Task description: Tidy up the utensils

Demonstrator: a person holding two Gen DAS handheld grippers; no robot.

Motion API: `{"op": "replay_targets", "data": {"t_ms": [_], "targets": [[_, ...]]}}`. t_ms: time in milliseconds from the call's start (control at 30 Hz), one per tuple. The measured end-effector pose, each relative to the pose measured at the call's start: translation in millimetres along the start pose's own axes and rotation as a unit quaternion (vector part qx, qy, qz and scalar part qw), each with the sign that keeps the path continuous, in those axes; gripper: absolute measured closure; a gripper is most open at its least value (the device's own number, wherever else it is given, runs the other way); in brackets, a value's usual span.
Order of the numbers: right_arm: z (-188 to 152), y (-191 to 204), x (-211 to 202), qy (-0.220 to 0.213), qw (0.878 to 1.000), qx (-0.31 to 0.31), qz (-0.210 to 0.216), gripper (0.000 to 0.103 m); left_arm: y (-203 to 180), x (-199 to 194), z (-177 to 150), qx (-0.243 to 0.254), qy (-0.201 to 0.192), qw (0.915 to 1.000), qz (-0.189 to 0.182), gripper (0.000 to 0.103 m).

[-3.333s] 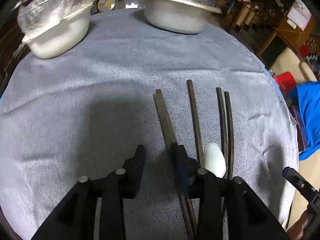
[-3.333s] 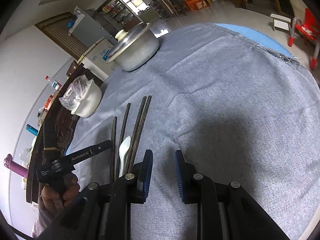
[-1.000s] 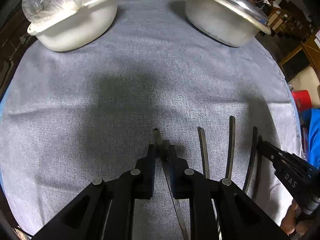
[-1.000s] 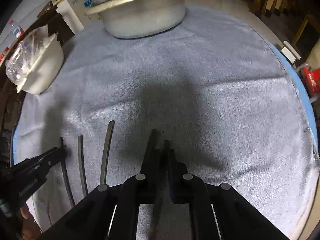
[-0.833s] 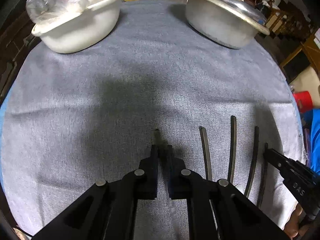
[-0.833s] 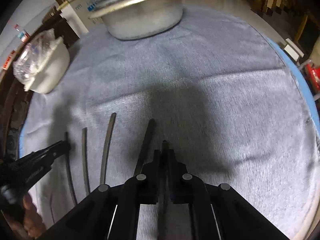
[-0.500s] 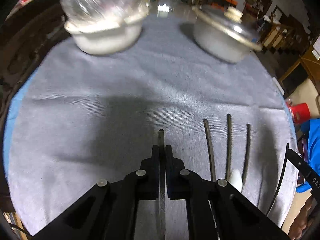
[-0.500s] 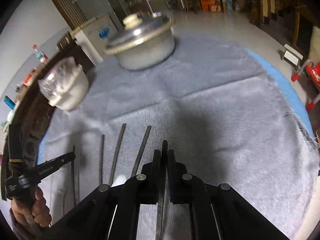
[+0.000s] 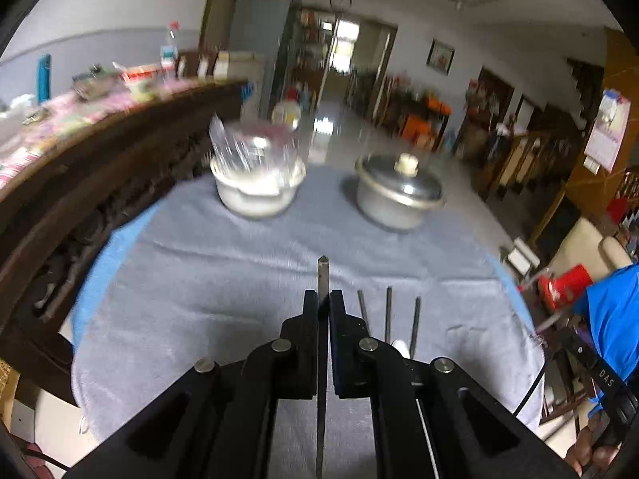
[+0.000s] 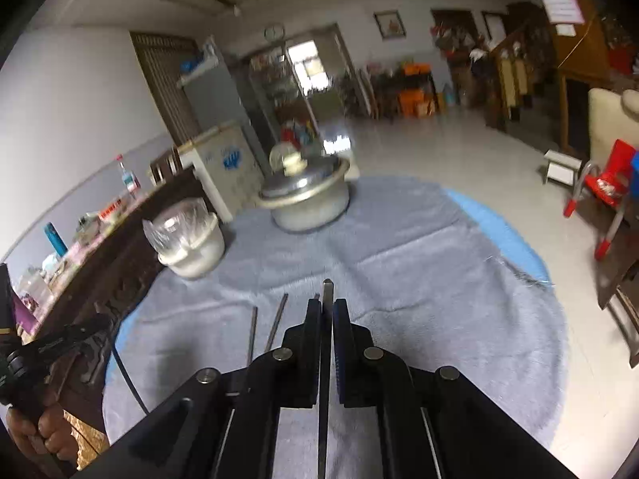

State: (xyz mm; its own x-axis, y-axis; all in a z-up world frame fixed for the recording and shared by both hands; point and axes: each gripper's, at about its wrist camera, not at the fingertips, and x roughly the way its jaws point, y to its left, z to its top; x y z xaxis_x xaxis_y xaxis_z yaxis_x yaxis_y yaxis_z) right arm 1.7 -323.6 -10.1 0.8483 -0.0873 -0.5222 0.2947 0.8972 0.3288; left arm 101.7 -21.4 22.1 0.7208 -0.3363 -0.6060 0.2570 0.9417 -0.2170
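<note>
My left gripper (image 9: 323, 299) is shut on a dark chopstick (image 9: 322, 275) that sticks out ahead of its jaws, lifted off the grey cloth (image 9: 199, 299). Three more chopsticks (image 9: 388, 311) and a white spoon (image 9: 399, 345) lie on the cloth just to its right. In the right wrist view, my right gripper (image 10: 326, 307) is shut on another dark chopstick (image 10: 327, 291), also held above the cloth. The chopsticks (image 10: 252, 335) on the cloth lie to its left. Each view shows the other gripper at its edge: the right one (image 9: 599, 371), the left one (image 10: 52, 343).
A white bowl under plastic wrap (image 9: 257, 187) and a lidded metal pot (image 9: 399, 195) stand at the far side of the round table. A dark wooden sideboard (image 9: 80, 183) runs along the left. A red chair (image 10: 607, 187) stands on the floor to the right.
Both grippers have risen from the cloth, each carrying a chopstick, and tilted up so the room shows. The left jaws closed fully on their chopstick.
</note>
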Motion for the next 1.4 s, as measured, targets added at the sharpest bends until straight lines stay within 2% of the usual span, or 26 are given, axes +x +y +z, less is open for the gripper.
{"op": "replay_targets", "data": {"t_ms": [300, 500, 800, 967, 1100, 1400], "targets": [[-14, 11, -70, -0.07, 0.998, -0.004, -0.003, 0.097, -9, -71, -6, -0.012, -0.067, 0.9972, -0.03, 0.098], [-12, 21, -106, -0.113, 0.993, -0.016, -0.002, 0.097, -15, -102, -8, -0.014, -0.096, 0.9942, -0.047, 0.098], [-5, 42, -164, -0.163, 0.986, -0.036, 0.029, 0.097, -30, -159, -5, -0.003, -0.145, 0.9858, -0.084, 0.098], [-4, 54, -190, -0.187, 0.98, -0.047, 0.048, 0.097, -39, -179, -9, 0.004, -0.159, 0.982, -0.101, 0.098], [-7, 62, -200, -0.196, 0.977, -0.047, 0.067, 0.097, -43, -181, -13, 0.007, -0.158, 0.9816, -0.107, 0.098], [-22, 87, -179, -0.166, 0.98, -0.063, 0.09, 0.097, -50, -157, -28, 0.017, -0.122, 0.9877, -0.096, 0.098]]}}
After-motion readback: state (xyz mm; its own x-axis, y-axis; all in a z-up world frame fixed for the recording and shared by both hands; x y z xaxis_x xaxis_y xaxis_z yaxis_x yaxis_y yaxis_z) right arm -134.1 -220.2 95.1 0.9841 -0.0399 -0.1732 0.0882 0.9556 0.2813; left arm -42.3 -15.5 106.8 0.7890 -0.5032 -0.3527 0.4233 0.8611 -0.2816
